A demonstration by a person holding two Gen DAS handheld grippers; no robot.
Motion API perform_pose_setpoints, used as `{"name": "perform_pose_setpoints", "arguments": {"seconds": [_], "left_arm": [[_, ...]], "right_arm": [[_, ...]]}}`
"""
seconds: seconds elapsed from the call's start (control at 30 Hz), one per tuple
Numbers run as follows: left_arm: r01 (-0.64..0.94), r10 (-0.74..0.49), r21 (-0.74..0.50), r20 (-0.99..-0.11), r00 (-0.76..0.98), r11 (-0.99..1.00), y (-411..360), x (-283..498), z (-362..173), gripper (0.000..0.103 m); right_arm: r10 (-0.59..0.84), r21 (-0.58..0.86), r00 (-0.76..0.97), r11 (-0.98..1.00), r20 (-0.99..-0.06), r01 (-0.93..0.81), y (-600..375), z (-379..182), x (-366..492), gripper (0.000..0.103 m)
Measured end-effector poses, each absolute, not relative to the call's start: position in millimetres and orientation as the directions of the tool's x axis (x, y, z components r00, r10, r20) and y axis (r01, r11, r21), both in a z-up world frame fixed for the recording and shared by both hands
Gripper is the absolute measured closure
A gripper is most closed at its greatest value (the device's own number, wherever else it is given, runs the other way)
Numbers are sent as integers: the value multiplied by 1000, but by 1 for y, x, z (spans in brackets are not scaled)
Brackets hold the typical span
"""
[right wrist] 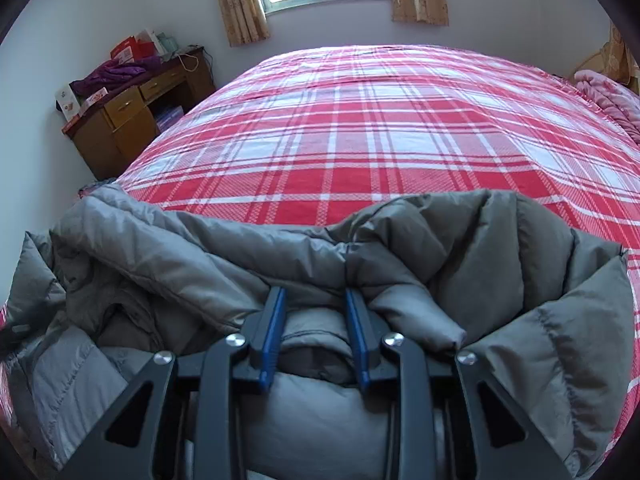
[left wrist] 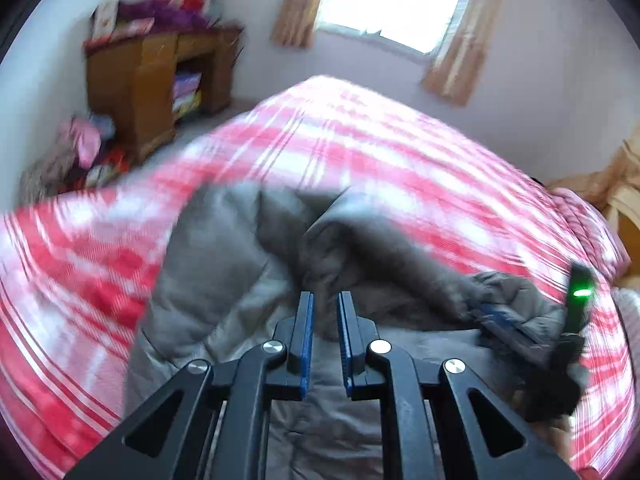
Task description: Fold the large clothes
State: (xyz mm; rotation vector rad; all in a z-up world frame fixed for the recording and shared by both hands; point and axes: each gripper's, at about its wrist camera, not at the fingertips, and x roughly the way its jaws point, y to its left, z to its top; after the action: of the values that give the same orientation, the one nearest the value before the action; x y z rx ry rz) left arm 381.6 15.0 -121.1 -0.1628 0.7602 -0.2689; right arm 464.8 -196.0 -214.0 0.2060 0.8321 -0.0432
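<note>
The bed (right wrist: 400, 120), under a red plaid cover, fills both views and serves as the folding surface, with most of it left bare towards the window.

The grey puffer jacket (right wrist: 180, 248) lies bunched along the bed's near edge, close to the near left corner. It sits close under both tools, probably so each can work it without stretching. Its quilted panels are heaped over one another rather than spread flat, so the fold looks only partly made.

The right gripper (right wrist: 316, 300) stands partly open over the jacket's middle, with a puffy roll filling the gap between its blue pads (right wrist: 274, 320). Whether the pads actually press on it I cannot tell.

The left gripper (left wrist: 325, 300) is drawn narrow, nothing visibly caught between its fingers, and points down at the jacket's crumpled middle. Its view is smeared, so finer detail is lost.
</note>
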Motion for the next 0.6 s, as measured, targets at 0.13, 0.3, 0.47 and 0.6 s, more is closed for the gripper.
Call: {"name": "perform_pose_setpoints", "arguments": {"seconds": [0.13,0.3,0.47,0.6], "left_arm": [[327,-327,-112,-593,736,938,-43,408,-80,91],[243,-214,-71,-743,634,967,-68,471,-131,91],[202,-339,-272,-742,579,941,-17,465,-206,91],[178,-393,-361,-710,584,916,-3,470,-215,91]], "right_arm": [[8,122,678,985,-735,120,-191,-213,463,71],[-1,110,684,987,-730,118,-190,-213,462,71],[14,121,690,987,-723,107,-190,-213,462,70],[21,129,691,986,-723,106,-190,-212,461,70]]}}
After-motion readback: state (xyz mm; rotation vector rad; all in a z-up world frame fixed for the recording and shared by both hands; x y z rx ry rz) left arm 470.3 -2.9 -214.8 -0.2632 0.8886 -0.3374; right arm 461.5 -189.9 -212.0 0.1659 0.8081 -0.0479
